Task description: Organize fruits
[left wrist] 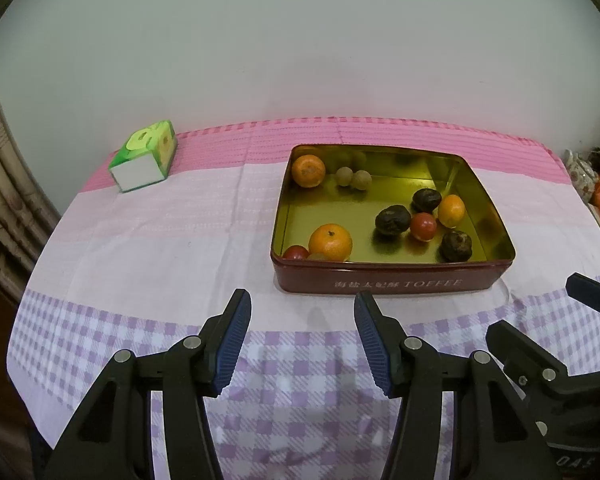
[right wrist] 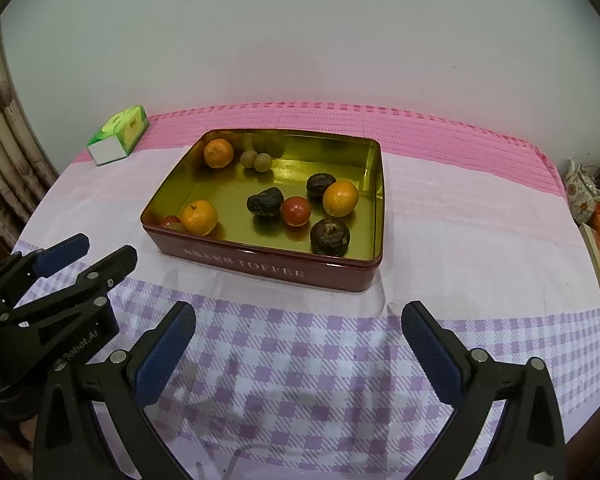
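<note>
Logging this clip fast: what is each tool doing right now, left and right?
Left tool: open, holding nothing, short of the toffee tin.
Right tool: open wide, holding nothing, over the tablecloth.

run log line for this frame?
left claw: open, empty | right claw: open, empty | fruits: all in toffee tin | tissue box: far left

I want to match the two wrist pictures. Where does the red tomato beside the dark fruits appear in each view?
Left wrist view: the red tomato lies right of centre, in the near right part of the toffee tin, between two dark fruits and an orange.
Right wrist view: the red tomato lies at the centre, in the middle of the tin.
Shared landmark: the green tissue box at the far left of the table.
</note>
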`<state>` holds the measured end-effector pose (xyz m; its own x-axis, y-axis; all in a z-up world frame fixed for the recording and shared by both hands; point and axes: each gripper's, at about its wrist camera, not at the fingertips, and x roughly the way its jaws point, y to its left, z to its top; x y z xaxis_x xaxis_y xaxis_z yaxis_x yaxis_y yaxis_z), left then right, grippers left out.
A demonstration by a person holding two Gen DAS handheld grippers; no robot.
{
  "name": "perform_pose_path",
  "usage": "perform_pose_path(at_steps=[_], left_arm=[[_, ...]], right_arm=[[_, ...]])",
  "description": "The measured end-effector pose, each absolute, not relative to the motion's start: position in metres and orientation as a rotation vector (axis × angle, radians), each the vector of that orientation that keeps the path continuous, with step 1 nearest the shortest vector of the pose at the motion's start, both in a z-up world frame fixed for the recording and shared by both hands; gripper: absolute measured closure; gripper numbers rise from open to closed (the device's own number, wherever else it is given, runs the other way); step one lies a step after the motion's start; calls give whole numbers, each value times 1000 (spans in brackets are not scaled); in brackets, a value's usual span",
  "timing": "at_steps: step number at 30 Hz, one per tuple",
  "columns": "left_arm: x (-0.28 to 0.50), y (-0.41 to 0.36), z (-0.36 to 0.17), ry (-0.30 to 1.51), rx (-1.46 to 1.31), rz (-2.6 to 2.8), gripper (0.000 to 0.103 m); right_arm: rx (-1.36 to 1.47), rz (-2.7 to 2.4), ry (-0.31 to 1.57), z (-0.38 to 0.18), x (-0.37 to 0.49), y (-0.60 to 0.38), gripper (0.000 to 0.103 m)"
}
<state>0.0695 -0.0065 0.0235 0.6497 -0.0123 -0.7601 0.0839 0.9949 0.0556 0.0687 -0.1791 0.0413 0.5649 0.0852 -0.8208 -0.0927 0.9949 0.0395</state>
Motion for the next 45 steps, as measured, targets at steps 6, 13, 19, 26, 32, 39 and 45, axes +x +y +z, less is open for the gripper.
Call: perform_pose_path(at_steps=[6,13,19,26,32,39,45], left_arm=[[72,-3,22,868,80,-43,48],[74,-2,19,877,76,-38,48],[75,-3,17,883,74,-42,48],[76,-2,15,894,65,-41,48],[76,-2,14,899,63,-43,48],[76,-4,14,902,62,-42,48],[76,-4,14,903,62,-46,48]], right_arm=[[-16,91,963,40,68,-181,1],[-13,78,967,40,70,-183,1],[-13,71,966,40,71,-185,1],[-12,69,964,41,71,-187,1],[-12,67,965,41,71,-186,1],[-12,68,966,40,71,-187,1],[-11,67,967,40,70,-187,1]])
